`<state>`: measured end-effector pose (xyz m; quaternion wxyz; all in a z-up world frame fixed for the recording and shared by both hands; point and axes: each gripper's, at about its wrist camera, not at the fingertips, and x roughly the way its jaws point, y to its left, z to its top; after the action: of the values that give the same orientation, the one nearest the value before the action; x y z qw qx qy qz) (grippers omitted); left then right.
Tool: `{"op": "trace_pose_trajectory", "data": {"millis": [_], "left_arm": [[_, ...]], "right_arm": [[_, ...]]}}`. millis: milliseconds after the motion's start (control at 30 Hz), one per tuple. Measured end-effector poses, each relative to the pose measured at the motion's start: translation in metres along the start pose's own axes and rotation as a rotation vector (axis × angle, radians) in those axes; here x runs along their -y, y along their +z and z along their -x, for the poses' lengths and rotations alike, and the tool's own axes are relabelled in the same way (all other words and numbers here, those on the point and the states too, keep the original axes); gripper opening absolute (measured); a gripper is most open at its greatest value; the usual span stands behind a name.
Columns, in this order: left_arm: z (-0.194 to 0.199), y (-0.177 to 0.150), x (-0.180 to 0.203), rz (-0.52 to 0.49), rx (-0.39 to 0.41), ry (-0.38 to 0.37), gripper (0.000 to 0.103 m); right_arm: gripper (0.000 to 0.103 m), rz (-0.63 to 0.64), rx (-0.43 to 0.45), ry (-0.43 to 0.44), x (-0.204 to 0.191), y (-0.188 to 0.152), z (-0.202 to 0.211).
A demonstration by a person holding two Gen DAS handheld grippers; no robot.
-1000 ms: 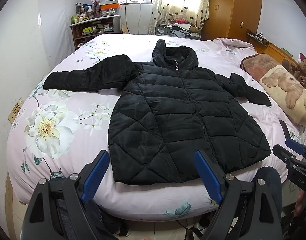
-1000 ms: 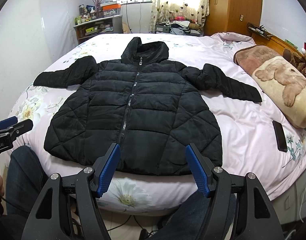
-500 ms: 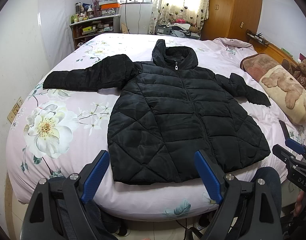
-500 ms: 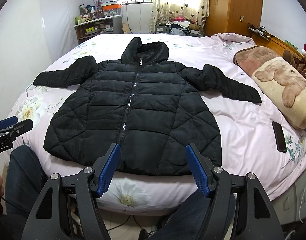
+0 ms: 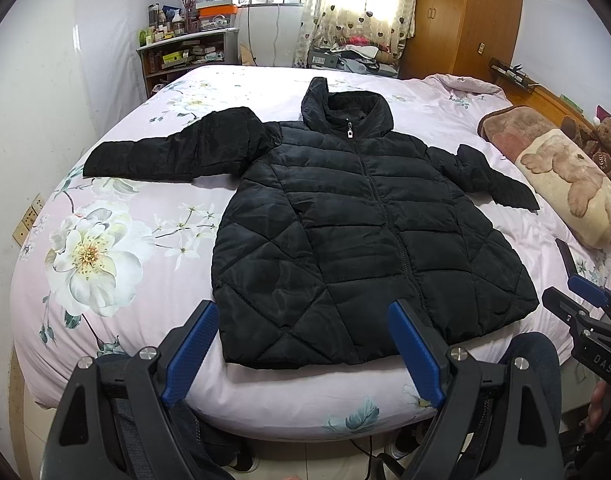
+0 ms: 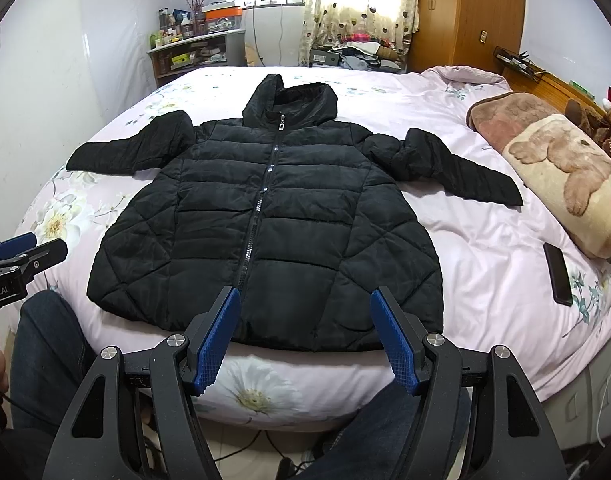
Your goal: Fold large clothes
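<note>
A black quilted hooded jacket (image 5: 345, 232) (image 6: 265, 216) lies flat and zipped on the bed, front up, hood toward the far side and both sleeves spread outward. My left gripper (image 5: 303, 344) hovers open near the jacket's hem, above the bed's near edge, with nothing between its blue pads. My right gripper (image 6: 305, 332) is also open and empty, held off the hem at the zipper's lower end. Each gripper shows at the side of the other's view, the right gripper (image 5: 585, 312) and the left gripper (image 6: 21, 256).
The bed (image 5: 117, 208) (image 6: 477, 240) has a pink floral cover. A black phone (image 6: 558, 274) lies on it at the right. A bear-print pillow (image 6: 573, 180) and plush toys sit at the right edge. The person's knees in jeans (image 6: 49, 356) press against the near edge. Shelves and a wardrobe stand behind.
</note>
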<state>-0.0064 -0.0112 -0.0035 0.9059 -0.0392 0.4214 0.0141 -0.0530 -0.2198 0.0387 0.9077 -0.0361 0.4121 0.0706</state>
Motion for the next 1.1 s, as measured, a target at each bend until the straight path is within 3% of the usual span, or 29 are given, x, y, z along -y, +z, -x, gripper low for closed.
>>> {"op": "trace_pose_trajectory", "data": {"millis": [633,1100], "left_arm": [[-0.005,-0.005,0.008,0.0,-0.019,-0.004,0.088],[-0.046,0.01,-0.012,0.007,-0.08,-0.004,0.088]], "right_arm": [[0.068,0.003,-0.007,-0.001,-0.001,0.001,-0.002],[0.068,0.02,-0.05,0.003,-0.003,0.015,-0.038]]}}
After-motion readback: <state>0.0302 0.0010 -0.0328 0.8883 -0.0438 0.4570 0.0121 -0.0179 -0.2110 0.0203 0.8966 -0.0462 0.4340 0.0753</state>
